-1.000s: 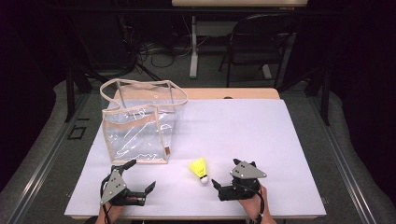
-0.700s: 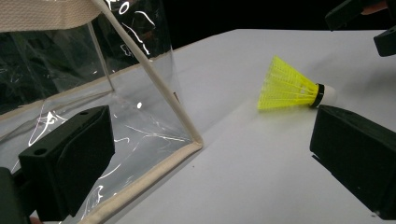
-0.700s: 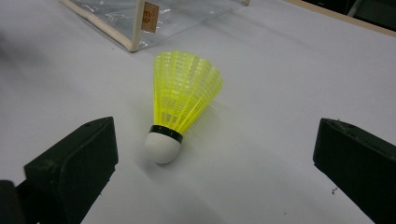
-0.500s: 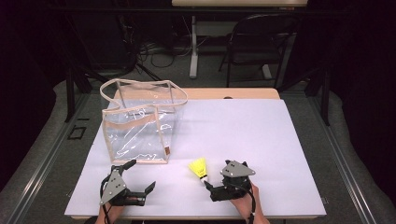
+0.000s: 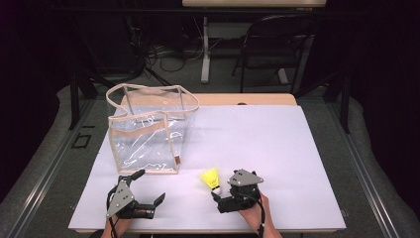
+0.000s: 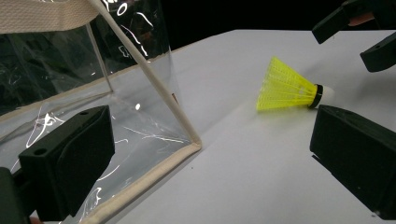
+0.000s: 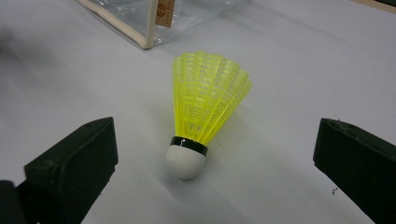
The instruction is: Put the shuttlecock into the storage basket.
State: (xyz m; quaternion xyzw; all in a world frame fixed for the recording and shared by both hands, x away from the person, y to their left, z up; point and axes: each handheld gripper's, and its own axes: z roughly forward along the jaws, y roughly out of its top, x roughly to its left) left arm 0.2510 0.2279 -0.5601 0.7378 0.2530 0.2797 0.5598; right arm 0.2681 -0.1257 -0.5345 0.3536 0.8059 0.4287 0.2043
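Note:
A yellow shuttlecock (image 5: 210,178) with a white cork lies on the white table (image 5: 277,148), cork pointing toward the person. My right gripper (image 5: 221,191) is open just behind the cork. In the right gripper view the shuttlecock (image 7: 205,102) lies ahead of the wide-apart jaws of the right gripper (image 7: 215,135), untouched. My left gripper (image 5: 150,187) rests open near the front left edge, in front of a clear plastic bag (image 5: 148,134). In the left gripper view the bag's corner (image 6: 191,140) is close ahead of the left gripper (image 6: 210,126) and the shuttlecock (image 6: 289,88) lies to the right.
The clear bag with beige trim stands upright and open-topped at the table's left. A wooden strip (image 5: 247,99) borders the far edge. Chairs and cables lie on the dark floor beyond. The right gripper's jaws (image 6: 359,32) show at the top right of the left gripper view.
My right gripper has slid left toward the shuttlecock and now sits right behind its cork. The left gripper, bag and shuttlecock have stayed put.

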